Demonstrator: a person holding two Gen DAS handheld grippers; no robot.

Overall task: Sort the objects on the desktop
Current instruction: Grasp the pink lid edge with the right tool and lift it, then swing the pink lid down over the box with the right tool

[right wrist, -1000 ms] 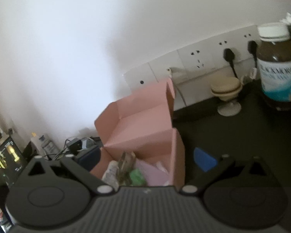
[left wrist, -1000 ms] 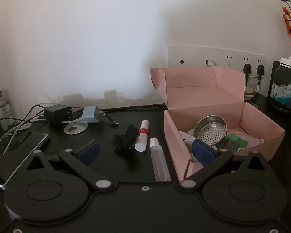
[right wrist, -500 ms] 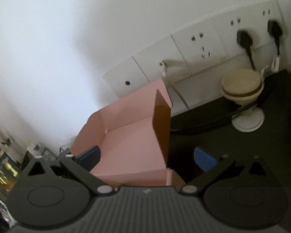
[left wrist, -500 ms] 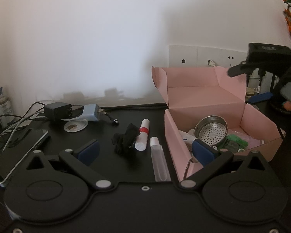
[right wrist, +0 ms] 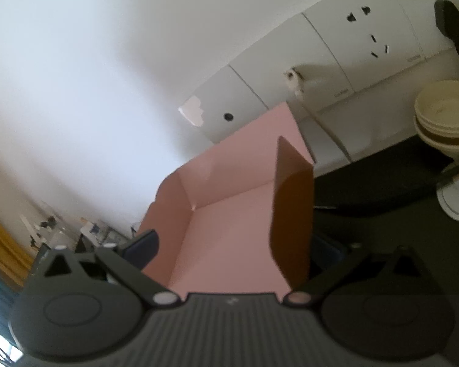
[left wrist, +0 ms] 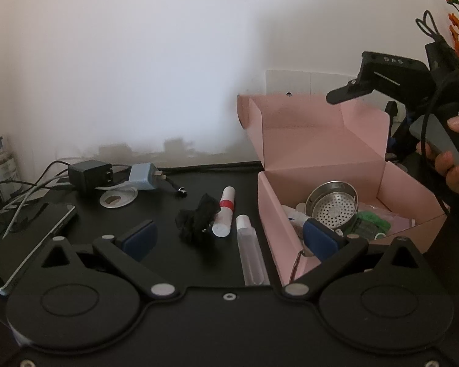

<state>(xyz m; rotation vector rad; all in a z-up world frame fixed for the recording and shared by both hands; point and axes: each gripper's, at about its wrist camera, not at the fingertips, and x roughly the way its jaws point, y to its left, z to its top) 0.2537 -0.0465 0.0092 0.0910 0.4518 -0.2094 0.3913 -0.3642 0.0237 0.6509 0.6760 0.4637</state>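
Pink box (left wrist: 327, 165): open on the black tabletop (left wrist: 168, 263), lid standing upright against the wall; the right wrist view looks into that raised lid (right wrist: 229, 214) from close by.
Box contents: a perforated steel strainer (left wrist: 333, 205), something green (left wrist: 368, 223) and pale packets, too jumbled to name.
Loose items left of the box: a clear small bottle (left wrist: 251, 250) lying just beside the box wall; a white tube with a red band (left wrist: 225, 212) next to it; a crumpled black cloth (left wrist: 197, 217) touching the tube.
Farther left: a black power adapter (left wrist: 87, 174), a blue-grey plug (left wrist: 143, 176), a roll of tape (left wrist: 117, 197), a phone (left wrist: 24, 244) at the edge among cables.
Left gripper (left wrist: 229, 238): fingers spread wide and empty, low over the tabletop, one blue pad near the cloth, the other in front of the box's near corner.
Right gripper (right wrist: 232, 250): fingers spread apart, empty, with the lid's side flap between them; in the left wrist view it (left wrist: 391, 82) sits above the box's right side, held by a hand (left wrist: 453, 153).
Background: wall sockets (right wrist: 336, 61), stacked bowls (right wrist: 446, 122).
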